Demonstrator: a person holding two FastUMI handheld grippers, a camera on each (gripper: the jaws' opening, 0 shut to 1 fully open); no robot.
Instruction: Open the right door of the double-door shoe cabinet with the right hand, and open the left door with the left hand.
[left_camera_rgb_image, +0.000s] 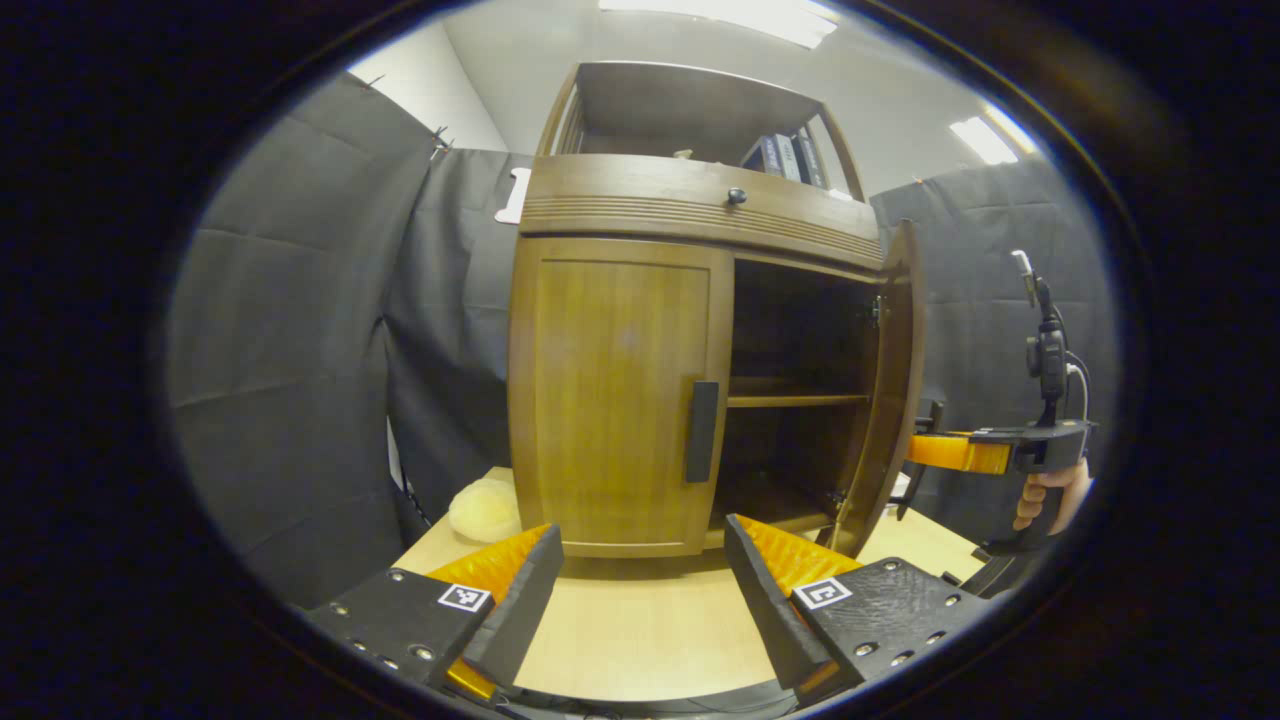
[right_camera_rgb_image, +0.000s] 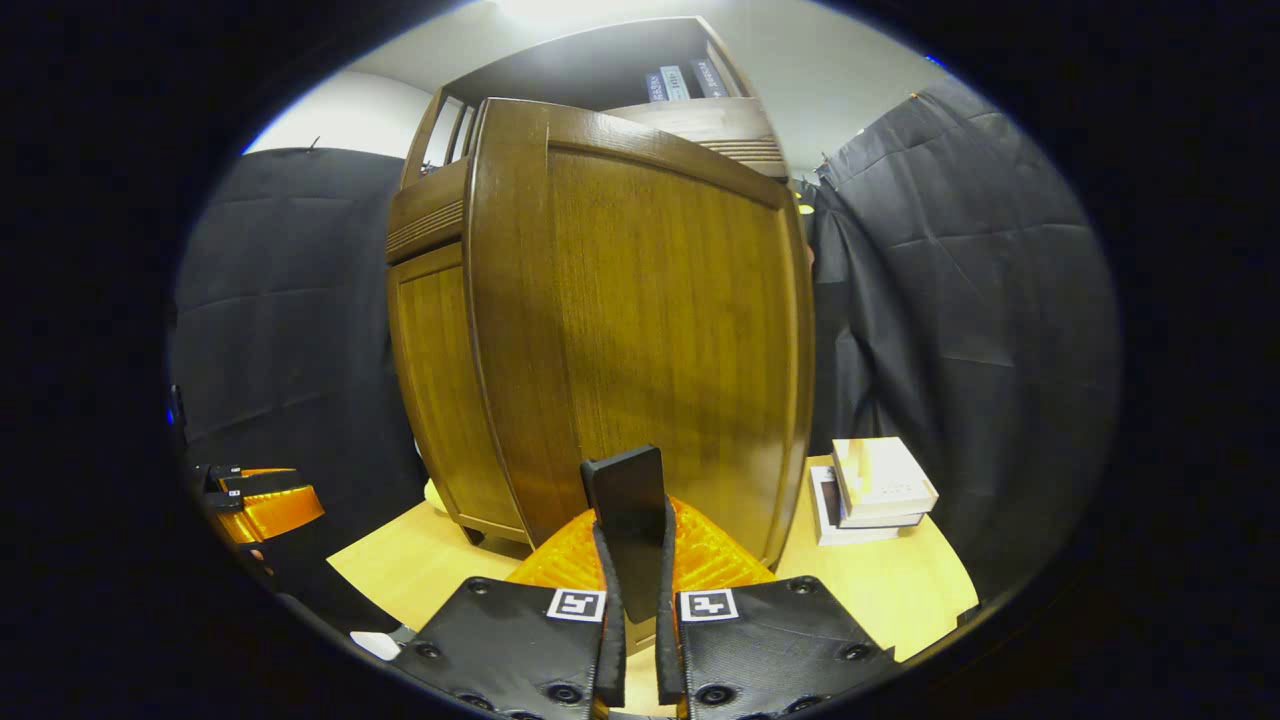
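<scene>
Right hand-held gripper (right_camera_rgb_image: 634, 600) pinches the right door's (right_camera_rgb_image: 640, 330) handle (right_camera_rgb_image: 628, 500); that door is swung wide on the tabletop (left_camera_rgb_image: 620, 620) cabinet. Left hand-held gripper (left_camera_rgb_image: 640, 590) gapes empty before the closed left door (left_camera_rgb_image: 615, 395): rigid wood, likely light on hinges, so grab its slim handle (left_camera_rgb_image: 702, 431).

There is 1 shoe cabinet (left_camera_rgb_image: 620, 390) with 2 doors: 1 left door (left_camera_rgb_image: 615, 400) closed and 1 right door (right_camera_rgb_image: 660, 330) swung open. Each door carries 1 dark handle, so 2 handles: one (left_camera_rgb_image: 701, 431) on the left door, one (right_camera_rgb_image: 628, 500) on the right. Above sits 1 drawer (left_camera_rgb_image: 690, 205) with 1 knob (left_camera_rgb_image: 736, 196). 2 claws appear: left claw (left_camera_rgb_image: 640, 590), right claw (right_camera_rgb_image: 632, 600). 1 stack of boxes (right_camera_rgb_image: 872, 490) and 1 pale yellow lump (left_camera_rgb_image: 485, 510) rest on the 1 surface (left_camera_rgb_image: 640, 640).
</scene>
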